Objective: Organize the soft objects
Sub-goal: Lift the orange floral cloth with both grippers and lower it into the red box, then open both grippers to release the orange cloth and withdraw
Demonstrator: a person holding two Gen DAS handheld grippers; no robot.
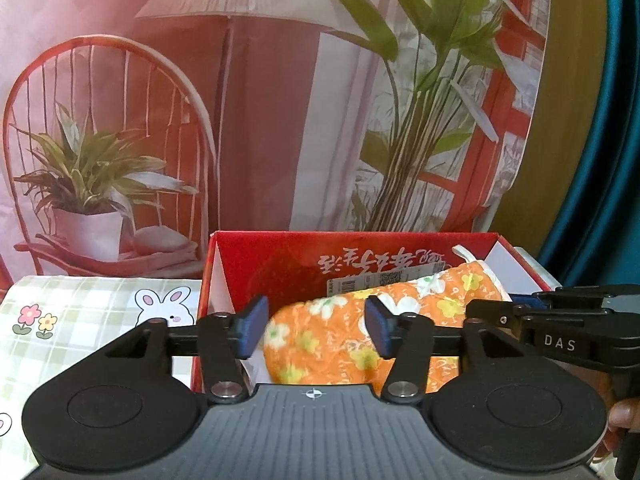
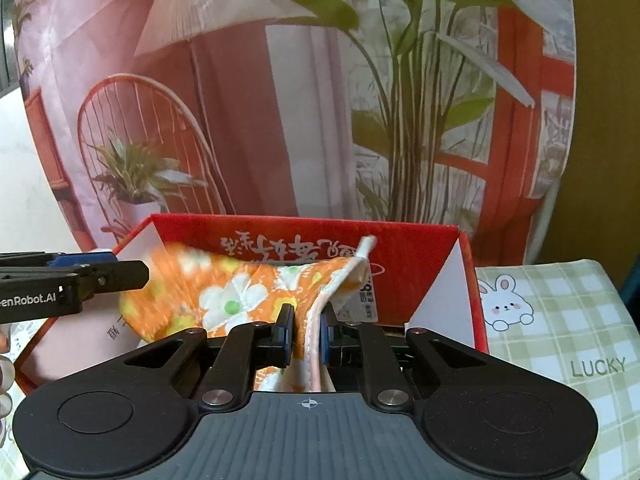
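Now lowering the orange floral oven mitt [image 1: 340,340] into the red box [image 1: 208,280], left claw [image 1: 316,330] apart around its closed end, right claw [image 2: 306,334] clamped on its piped cuff edge; next, probably releasing the cuff and withdrawing.

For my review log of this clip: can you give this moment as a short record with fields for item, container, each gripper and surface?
item: orange floral oven mitt, lying partly inside the box
container: red cardboard box, open on top
left gripper: open, pads either side of the mitt's closed end, not pressing
right gripper: shut on the mitt's trimmed cuff edge
surface: green checked cloth with bunny print
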